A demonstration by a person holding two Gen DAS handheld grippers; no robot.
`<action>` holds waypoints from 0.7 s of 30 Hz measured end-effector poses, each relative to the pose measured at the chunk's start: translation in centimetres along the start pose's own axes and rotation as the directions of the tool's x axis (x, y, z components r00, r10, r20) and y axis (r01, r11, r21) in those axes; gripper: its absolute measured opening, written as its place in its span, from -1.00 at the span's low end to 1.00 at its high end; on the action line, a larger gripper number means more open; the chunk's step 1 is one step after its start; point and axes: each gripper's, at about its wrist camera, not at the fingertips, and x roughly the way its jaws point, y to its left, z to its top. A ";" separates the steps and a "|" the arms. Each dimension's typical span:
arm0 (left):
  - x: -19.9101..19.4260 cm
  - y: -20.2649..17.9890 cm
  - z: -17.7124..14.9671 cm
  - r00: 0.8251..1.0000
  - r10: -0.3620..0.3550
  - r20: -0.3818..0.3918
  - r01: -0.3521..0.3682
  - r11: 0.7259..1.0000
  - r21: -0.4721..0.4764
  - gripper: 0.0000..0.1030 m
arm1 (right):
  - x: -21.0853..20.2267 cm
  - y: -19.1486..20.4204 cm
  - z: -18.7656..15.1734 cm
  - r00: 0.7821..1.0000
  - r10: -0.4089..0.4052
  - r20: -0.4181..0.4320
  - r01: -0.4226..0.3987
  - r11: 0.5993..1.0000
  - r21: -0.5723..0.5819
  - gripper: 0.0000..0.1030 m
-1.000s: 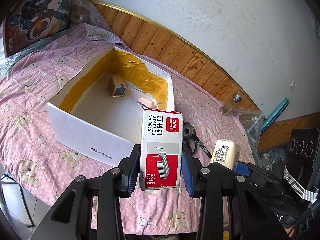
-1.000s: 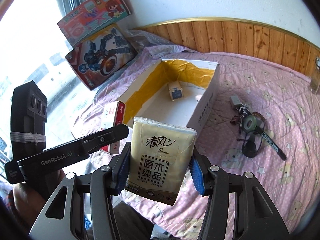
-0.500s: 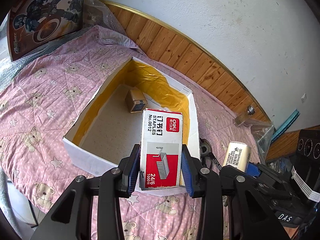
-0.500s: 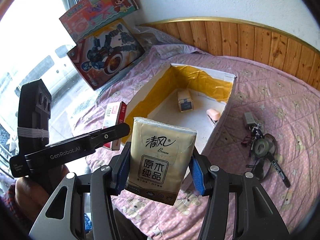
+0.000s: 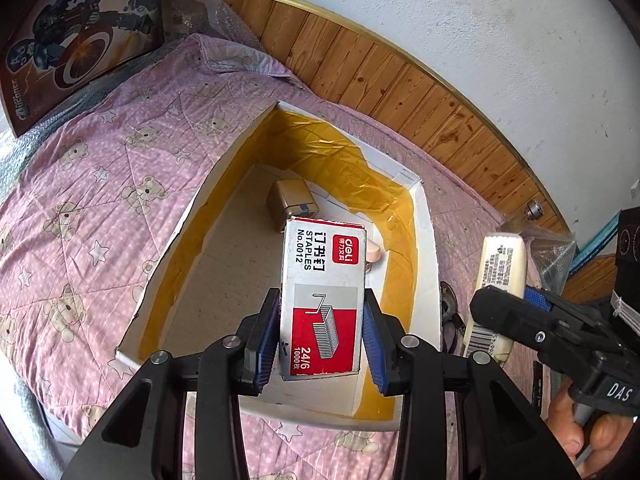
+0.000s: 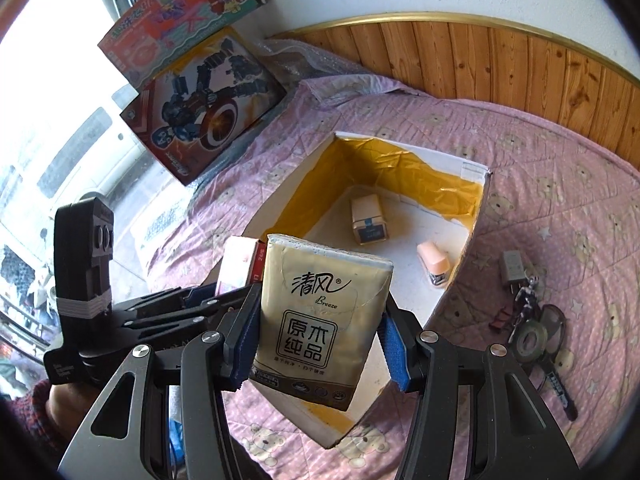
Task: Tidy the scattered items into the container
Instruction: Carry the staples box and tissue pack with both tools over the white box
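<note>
My left gripper (image 5: 322, 340) is shut on a red and white staples box (image 5: 323, 296), held above the near end of the open white cardboard box (image 5: 192, 208) with yellow-taped inner walls. My right gripper (image 6: 318, 344) is shut on a beige tissue pack (image 6: 320, 320), which hangs over the cardboard box's (image 6: 468, 248) near corner. Inside lie a small tan carton (image 6: 369, 224) and a pink stapler (image 6: 434, 262). In the left wrist view the tissue pack (image 5: 498, 272) shows at the right, beside the box. The right wrist view catches the staples box (image 6: 240, 266) at the left.
The box rests on a pink bear-print quilt (image 5: 92, 184). To its right lie a charger plug (image 6: 514, 268), keys, a tape roll (image 6: 530, 338) and a pen (image 6: 560, 390). Toy boxes (image 6: 204, 108) lean at the window side. A wood-panelled wall (image 6: 500, 68) runs behind.
Both grippers have moved forward over the cardboard box with their loads still held. The box now looks nearer and sits under the staples box and the tissue pack.
</note>
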 end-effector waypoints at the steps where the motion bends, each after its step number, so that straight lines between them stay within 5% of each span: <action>1: 0.4 0.0 0.2 1.000 0.006 -0.012 -0.006 1.000 0.000 -0.23 | 0.4 -0.3 0.6 1.000 0.003 -0.011 -0.003 1.000 0.005 0.08; 21: 5.2 0.4 3.4 0.984 0.098 -0.151 -0.087 0.993 0.081 -0.23 | 9.2 -3.3 7.0 0.961 -0.037 -0.273 0.030 0.999 -0.029 0.08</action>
